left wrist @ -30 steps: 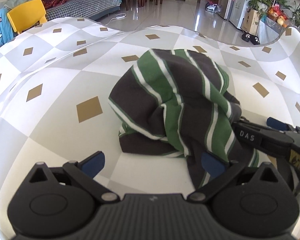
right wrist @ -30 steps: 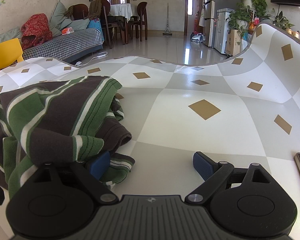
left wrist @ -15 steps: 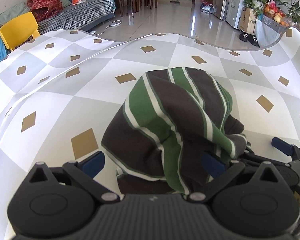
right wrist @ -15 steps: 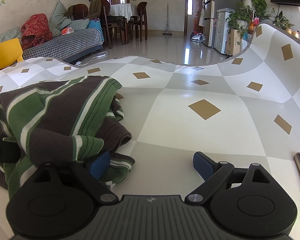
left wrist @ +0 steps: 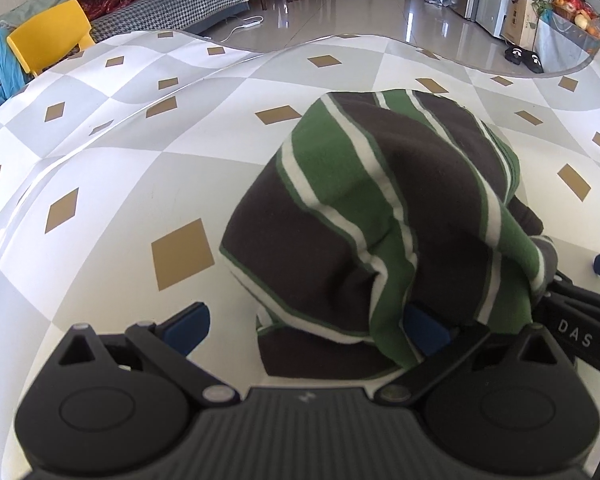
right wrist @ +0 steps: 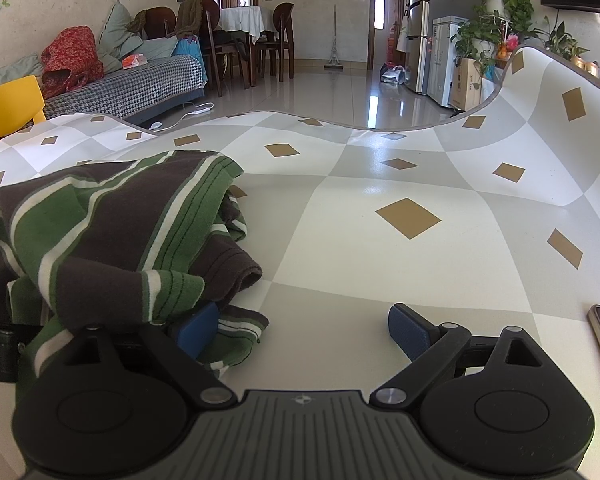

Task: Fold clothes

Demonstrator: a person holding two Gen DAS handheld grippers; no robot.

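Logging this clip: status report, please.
Left gripper and right gripper open. Striped garment crumpled on table, unfolded, draped over one finger of each. Nothing blocking.

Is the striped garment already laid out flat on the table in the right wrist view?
No. The striped garment sits bunched in a rumpled heap on the checkered table, with folds piled over each other.

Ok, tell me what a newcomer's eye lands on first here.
The crumpled green, brown and white striped garment heaped on the checked tablecloth grabs attention first. Next come the two grippers flanking it: the left gripper and right gripper both have jaws spread wide, one blue pad of each tucked against the cloth.
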